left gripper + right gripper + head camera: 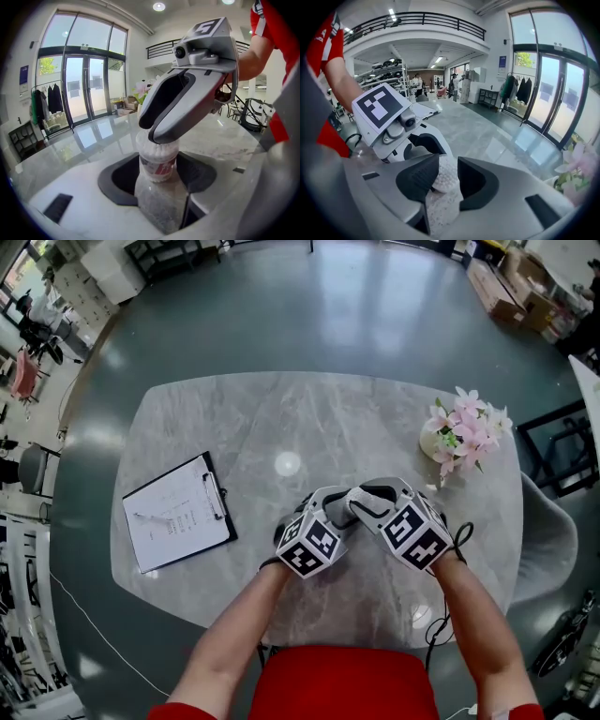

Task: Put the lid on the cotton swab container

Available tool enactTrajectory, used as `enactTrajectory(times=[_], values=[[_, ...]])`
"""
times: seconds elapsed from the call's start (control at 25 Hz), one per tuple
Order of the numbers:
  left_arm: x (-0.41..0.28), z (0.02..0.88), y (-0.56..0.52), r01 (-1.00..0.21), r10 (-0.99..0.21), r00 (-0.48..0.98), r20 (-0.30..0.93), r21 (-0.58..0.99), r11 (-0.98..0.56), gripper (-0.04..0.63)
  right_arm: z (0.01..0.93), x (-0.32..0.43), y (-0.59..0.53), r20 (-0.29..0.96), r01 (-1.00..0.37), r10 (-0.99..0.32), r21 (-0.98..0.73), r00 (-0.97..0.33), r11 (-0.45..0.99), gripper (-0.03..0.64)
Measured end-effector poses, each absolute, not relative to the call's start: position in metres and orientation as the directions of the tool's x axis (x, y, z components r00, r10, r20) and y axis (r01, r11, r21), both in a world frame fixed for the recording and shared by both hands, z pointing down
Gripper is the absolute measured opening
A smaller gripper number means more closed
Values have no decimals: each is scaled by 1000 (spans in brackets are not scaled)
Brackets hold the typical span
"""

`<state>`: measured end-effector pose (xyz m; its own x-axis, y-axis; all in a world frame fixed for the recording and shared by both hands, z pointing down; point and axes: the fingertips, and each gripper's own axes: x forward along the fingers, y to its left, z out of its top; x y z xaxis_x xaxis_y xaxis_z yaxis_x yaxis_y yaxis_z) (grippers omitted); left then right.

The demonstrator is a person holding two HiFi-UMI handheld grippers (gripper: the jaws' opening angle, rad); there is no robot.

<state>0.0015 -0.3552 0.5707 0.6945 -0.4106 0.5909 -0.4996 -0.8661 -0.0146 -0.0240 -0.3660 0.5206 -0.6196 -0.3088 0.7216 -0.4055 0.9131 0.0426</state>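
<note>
A clear cotton swab container (158, 161) with a red label stands upright between the black pads of my left gripper (158, 177), which press on its sides. My right gripper (187, 101) reaches in from above and hides the container's top in the left gripper view. In the right gripper view the round white top (444, 174), dotted with swab tips, lies between the pads of my right gripper (449, 180), with a gap on its right side. I cannot tell whether a lid sits on it. In the head view the left gripper (337, 507) and the right gripper (370, 498) meet nose to nose and hide the container.
The grey marble table (281, 418) carries a clipboard (178, 512) with paper at the left and a vase of pink flowers (459, 437) at the back right. A grey chair (548, 540) stands off the right edge. A cable (441, 624) hangs by my right arm.
</note>
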Motion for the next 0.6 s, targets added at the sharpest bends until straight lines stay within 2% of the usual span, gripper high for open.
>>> enactTrajectory(times=[0.16, 0.44, 0.6], values=[[1, 571, -355, -501, -410, 695, 590, -11, -865, 278, 521, -23, -365, 706, -408, -345, 87, -618, 909, 149], [3, 571, -353, -499, -407, 693, 594, -11, -866, 278, 512, -28, -371, 667, -477, -380, 41, -641, 878, 149], [4, 571, -353, -503, -409, 695, 592, -8, -864, 278, 518, -33, -372, 693, -472, -366, 42, -621, 880, 149]])
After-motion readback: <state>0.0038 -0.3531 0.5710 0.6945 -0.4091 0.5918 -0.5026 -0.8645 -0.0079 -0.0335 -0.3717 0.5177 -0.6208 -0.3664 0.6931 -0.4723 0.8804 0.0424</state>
